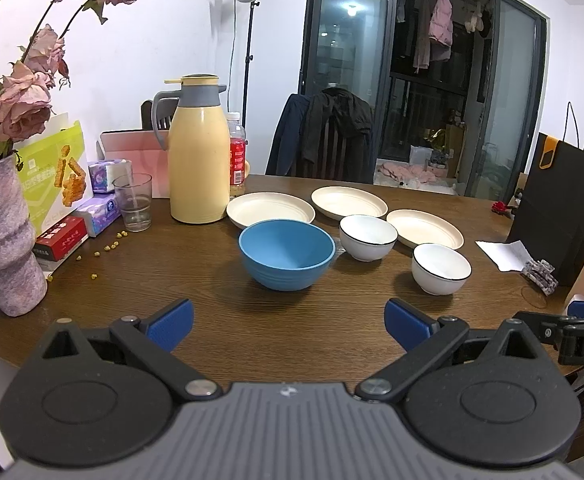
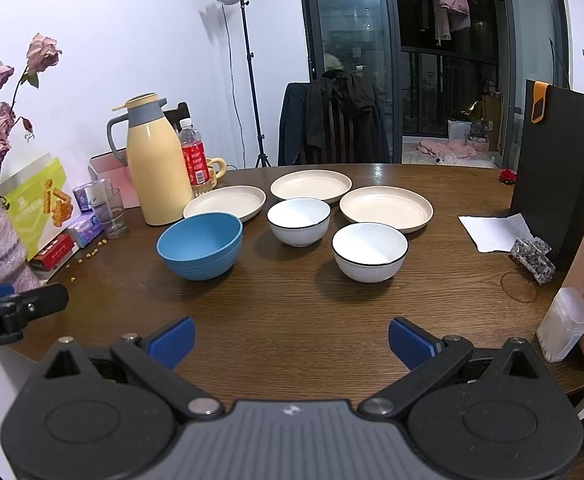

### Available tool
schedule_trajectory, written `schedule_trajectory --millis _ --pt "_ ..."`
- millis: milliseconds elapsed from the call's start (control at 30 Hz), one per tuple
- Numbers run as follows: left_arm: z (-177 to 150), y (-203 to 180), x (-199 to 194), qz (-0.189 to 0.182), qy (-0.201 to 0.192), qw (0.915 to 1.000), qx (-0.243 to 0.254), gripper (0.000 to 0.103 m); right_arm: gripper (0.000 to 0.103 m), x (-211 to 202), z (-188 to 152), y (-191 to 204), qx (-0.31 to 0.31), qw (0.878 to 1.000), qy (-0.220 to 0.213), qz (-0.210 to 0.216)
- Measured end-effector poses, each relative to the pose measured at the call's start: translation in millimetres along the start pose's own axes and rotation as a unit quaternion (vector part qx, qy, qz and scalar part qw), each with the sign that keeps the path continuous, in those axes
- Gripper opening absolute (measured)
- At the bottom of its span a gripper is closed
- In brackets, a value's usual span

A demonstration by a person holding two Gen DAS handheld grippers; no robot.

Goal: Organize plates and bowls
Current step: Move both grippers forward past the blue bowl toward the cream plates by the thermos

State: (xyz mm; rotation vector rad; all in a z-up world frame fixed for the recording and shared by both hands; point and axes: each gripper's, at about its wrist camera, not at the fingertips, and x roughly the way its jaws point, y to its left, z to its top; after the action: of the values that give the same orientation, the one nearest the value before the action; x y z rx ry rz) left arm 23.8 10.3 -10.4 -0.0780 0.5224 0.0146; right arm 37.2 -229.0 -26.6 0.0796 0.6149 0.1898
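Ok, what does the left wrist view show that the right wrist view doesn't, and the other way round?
Only the left wrist view shows the left gripper head-on, open, and the whole vase.

Only the right wrist view shows the right gripper head-on, open, a clear plastic box and a yellow mug.

Both show the blue bowl, two white bowls, three plates, the flask and the table.
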Motion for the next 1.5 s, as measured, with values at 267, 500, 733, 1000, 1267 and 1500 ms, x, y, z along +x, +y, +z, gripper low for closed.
schedule_trajectory --millis 267,500,733,1000,1267,1500 --pt "6.5 21.4 1.7 0.007 -0.003 0.9999 -0.006 0.103 0.103 5.0 2.5 13.6 -0.005 1.0 0.001 0.006" --pt "10.1 43.4 -2.7 0.015 -0.012 0.9998 -0.005 0.103 0.103 11.2 7.0 36.5 -0.005 1.0 -0.002 0.009" --pt "13.3 75.0 -3.2 0.022 -0.016 0.9996 0.004 0.103 0.103 21.6 11.2 63.8 0.009 1.0 -0.004 0.008" --pt "17.6 109.4 -1.5 0.016 -0.015 0.9996 0.015 0.103 0.103 30.8 15.9 88.7 0.034 0.999 -0.004 -0.008" --pt "22.0 118.7 10.0 0.003 0.001 0.9999 0.015 0.103 0.103 35.2 21.8 92.9 0.05 0.999 0.009 -0.016" --pt "33.1 111.0 25.1 0.0 0.008 0.9999 0.012 0.103 0.103 50.8 38.3 85.5 0.059 0.997 0.027 -0.03"
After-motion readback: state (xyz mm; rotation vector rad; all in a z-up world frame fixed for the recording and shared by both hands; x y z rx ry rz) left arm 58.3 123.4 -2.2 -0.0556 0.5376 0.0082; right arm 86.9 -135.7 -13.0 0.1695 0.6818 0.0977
